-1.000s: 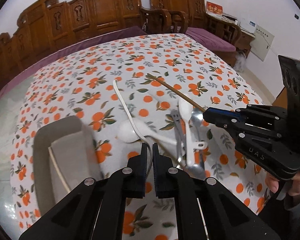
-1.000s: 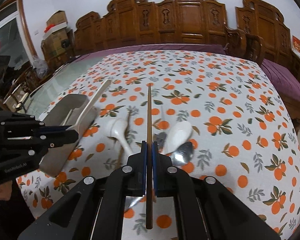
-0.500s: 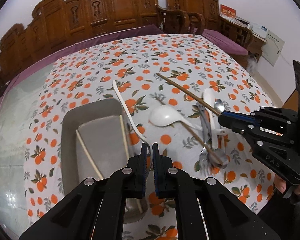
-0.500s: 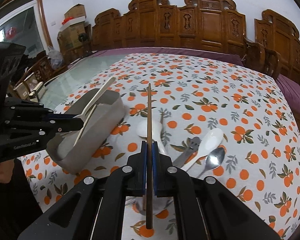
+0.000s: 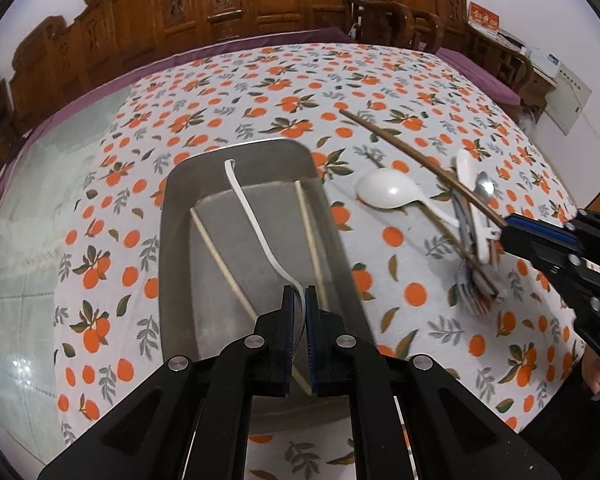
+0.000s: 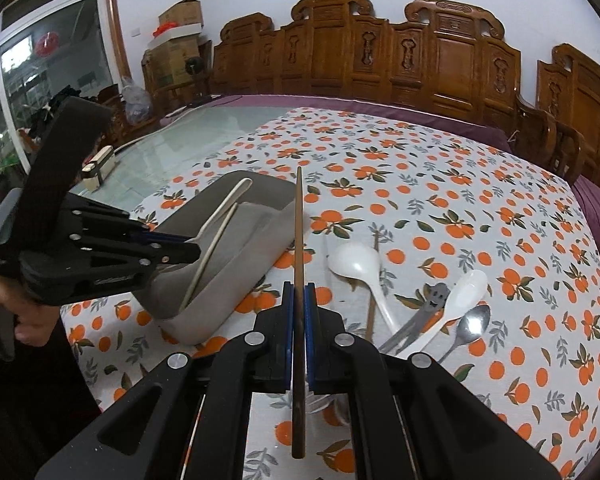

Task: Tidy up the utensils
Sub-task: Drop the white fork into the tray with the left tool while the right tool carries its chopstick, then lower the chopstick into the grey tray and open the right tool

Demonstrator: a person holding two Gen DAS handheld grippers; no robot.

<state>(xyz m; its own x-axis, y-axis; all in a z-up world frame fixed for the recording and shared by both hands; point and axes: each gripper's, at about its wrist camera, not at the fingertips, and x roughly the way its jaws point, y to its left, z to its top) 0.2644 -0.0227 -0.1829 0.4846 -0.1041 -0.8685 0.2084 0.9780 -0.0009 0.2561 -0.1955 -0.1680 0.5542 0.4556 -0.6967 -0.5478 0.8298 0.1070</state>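
L gripper: clamped on white utensil at one end; thin handle runs forward and up, hanging over grey tray interior. Long axis roughly along tray length. Two pale chopsticks already inside tray, lying lengthwise, one either side of the handle.

R gripper: clamped on dark wooden chopstick approx. mid-shaft; long axis straight ahead along fingers, tip crossing tray's near corner in R wrist view, shaft off the tabletop.

Key relation: tray directly beneath L gripper load, so L is nearer; judged next step = lower and release, axis already aligned. From R gripper, tray lies ahead-left; chopstick needs leftward shift w/ some yaw.

Right of tray, on cloth: white ladle spoon, white spoon, metal spoon, grey fork-type item.
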